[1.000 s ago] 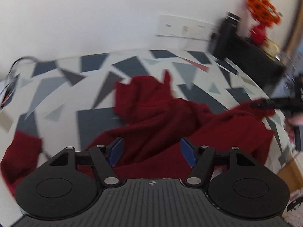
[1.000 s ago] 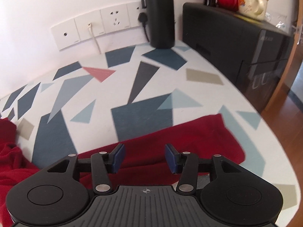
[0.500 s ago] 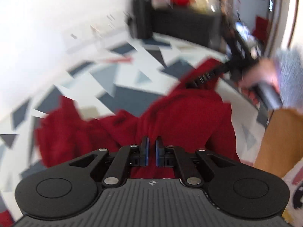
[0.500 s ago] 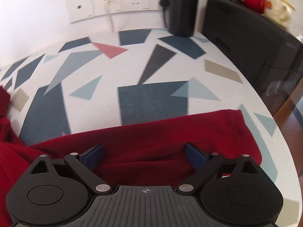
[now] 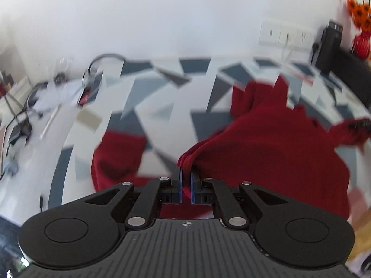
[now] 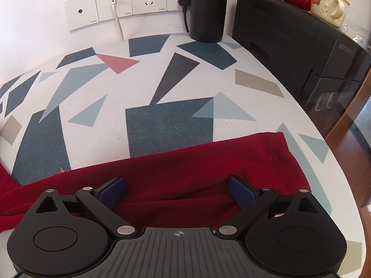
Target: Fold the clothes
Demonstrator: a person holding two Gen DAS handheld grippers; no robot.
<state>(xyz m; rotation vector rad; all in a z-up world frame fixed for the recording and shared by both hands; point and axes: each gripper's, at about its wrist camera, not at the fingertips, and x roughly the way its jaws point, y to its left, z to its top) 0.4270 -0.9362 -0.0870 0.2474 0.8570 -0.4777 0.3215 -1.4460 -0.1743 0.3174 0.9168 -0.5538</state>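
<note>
A dark red garment (image 5: 266, 153) lies crumpled on a table with a geometric-patterned cloth (image 5: 162, 106). My left gripper (image 5: 185, 183) is shut on a bunched fold of the red garment and holds it up off the table. In the right wrist view a flat part of the red garment (image 6: 185, 166) lies near the table's front right edge. My right gripper (image 6: 177, 188) is open wide just above it, its blue pads (image 6: 241, 188) on either side of the cloth. The right gripper's tip (image 5: 361, 124) also shows at the far right of the left wrist view.
A black bottle (image 6: 206, 9) stands at the back by the wall sockets (image 6: 116, 7). A black appliance (image 6: 301, 53) stands at the right, with a cup (image 6: 329, 4) and red items on top. Cables and clutter (image 5: 46, 97) lie at the table's left end.
My left gripper closed on a fold of the red garment and swung back to the left, pulling it up. My right gripper opened wider over the cloth and barely moved.
</note>
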